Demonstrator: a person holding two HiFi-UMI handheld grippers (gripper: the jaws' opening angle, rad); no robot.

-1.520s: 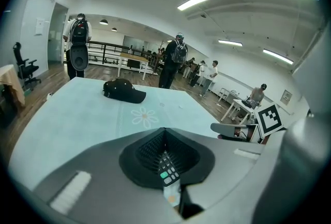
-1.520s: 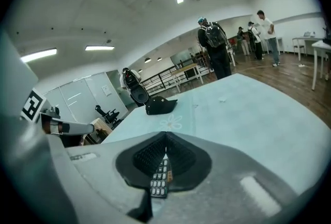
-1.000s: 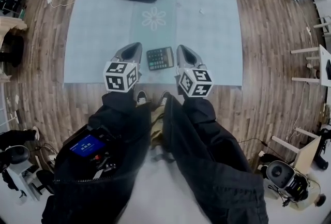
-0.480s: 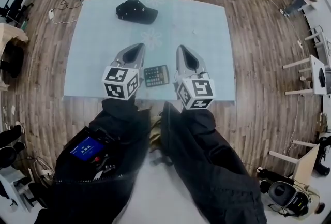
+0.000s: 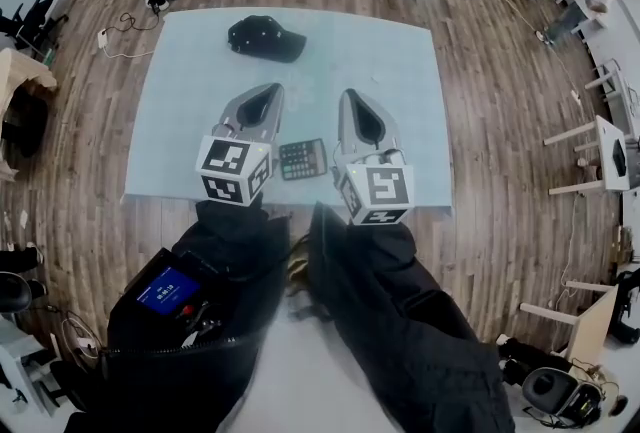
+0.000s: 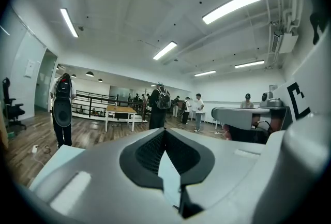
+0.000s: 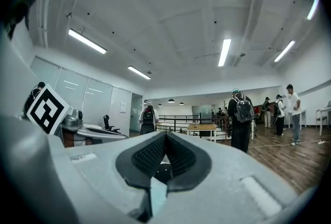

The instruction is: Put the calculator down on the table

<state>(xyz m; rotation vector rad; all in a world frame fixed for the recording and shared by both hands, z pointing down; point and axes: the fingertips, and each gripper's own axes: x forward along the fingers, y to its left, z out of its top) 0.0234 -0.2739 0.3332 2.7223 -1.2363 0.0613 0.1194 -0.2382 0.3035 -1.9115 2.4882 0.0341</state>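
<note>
step: set-down looks done | calculator point(image 5: 303, 159): flat on worktop point(image 5: 410, 111), by the near edge, held by neither gripper | left gripper point(image 5: 264, 93): fingers together, empty | right gripper point(image 5: 352, 99): fingers together, empty | advice: draw away without nudging it over the edge | containers: none seen; cap point(image 5: 265, 38) far left

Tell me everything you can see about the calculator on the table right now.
The calculator is a small dark rectangular slab, plastic by the look, with rows of keys and a display strip along its far edge. It lies flat, face up, on the light blue table, close to its near edge. In the head view it shows between the left gripper and right gripper, but neither holds it: both are shut and empty. Nothing else appears to touch it.
</note>
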